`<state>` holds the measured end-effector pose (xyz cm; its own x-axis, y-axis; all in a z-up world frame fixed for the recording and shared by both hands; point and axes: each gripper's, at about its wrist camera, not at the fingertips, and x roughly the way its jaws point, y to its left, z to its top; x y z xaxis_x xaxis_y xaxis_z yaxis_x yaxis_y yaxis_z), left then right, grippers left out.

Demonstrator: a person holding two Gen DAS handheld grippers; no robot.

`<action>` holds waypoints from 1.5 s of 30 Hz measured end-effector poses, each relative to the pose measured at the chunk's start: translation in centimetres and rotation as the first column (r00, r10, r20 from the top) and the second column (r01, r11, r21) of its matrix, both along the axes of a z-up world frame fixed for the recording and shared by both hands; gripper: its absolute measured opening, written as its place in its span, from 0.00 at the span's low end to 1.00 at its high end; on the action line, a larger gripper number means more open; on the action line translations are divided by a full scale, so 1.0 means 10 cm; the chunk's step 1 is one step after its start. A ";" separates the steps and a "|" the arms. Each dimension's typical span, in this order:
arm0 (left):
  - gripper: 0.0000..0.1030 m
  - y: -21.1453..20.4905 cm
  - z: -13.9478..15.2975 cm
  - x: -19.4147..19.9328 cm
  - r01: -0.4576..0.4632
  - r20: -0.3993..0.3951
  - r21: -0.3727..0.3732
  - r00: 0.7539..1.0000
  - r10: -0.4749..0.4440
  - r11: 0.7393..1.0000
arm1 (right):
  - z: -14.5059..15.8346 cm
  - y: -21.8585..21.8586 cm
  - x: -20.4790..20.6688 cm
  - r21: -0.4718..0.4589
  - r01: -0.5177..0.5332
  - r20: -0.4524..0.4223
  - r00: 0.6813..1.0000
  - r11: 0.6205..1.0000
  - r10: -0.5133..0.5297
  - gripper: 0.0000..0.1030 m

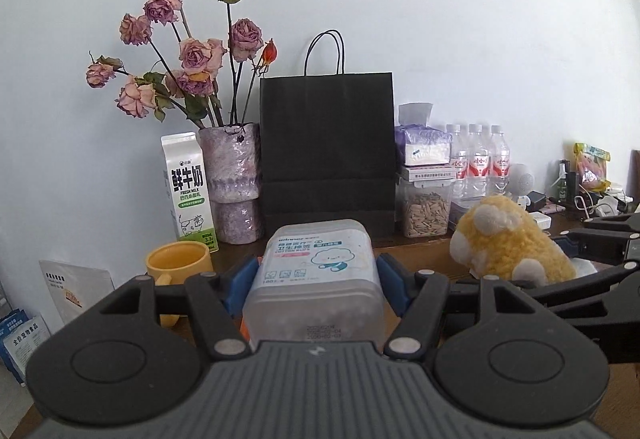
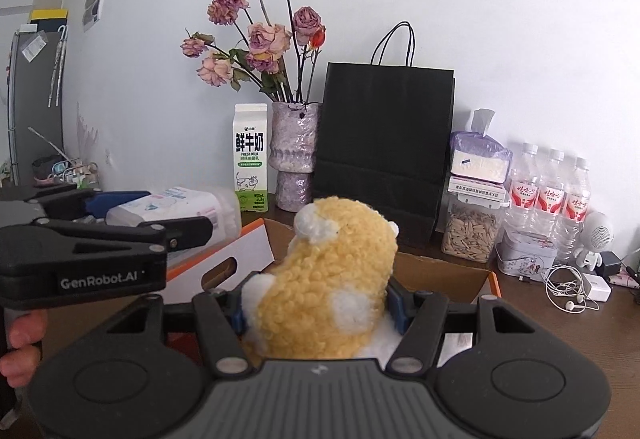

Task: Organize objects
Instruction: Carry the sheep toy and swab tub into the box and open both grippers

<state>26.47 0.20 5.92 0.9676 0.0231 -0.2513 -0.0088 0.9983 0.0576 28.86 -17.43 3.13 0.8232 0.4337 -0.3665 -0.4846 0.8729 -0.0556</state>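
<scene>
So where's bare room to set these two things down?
The open cardboard box below the yellow plush looks free inside. A strip of bare table lies right of the box, before the earphones. The back is crowded: milk carton, vase, black bag, seed jar, bottles.

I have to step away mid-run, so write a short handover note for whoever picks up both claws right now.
Left claw: shut on the cotton swab box, held off the table.
Right claw: shut on the yellow plush toy, held above the open cardboard box.
Done: both items picked up.
Left: neither is set down yet; the open box looks like the likely place for them. Milk carton, vase and black bag stand behind, along the wall.
</scene>
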 end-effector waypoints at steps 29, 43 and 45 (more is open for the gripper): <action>1.00 0.05 -0.29 0.87 -0.040 -0.115 -0.045 0.993 0.034 0.998 | -0.47 0.02 0.90 -0.052 0.112 -0.135 0.984 0.992 -0.118 1.00; 1.00 0.04 -0.29 0.81 -0.040 -0.125 -0.050 0.992 0.033 0.998 | -0.43 0.04 0.81 -0.052 0.099 -0.121 0.987 0.994 -0.104 1.00; 1.00 0.04 -0.27 0.78 -0.040 -0.118 -0.053 0.992 0.033 0.998 | -0.41 0.03 0.78 -0.053 0.099 -0.112 0.988 0.994 -0.104 1.00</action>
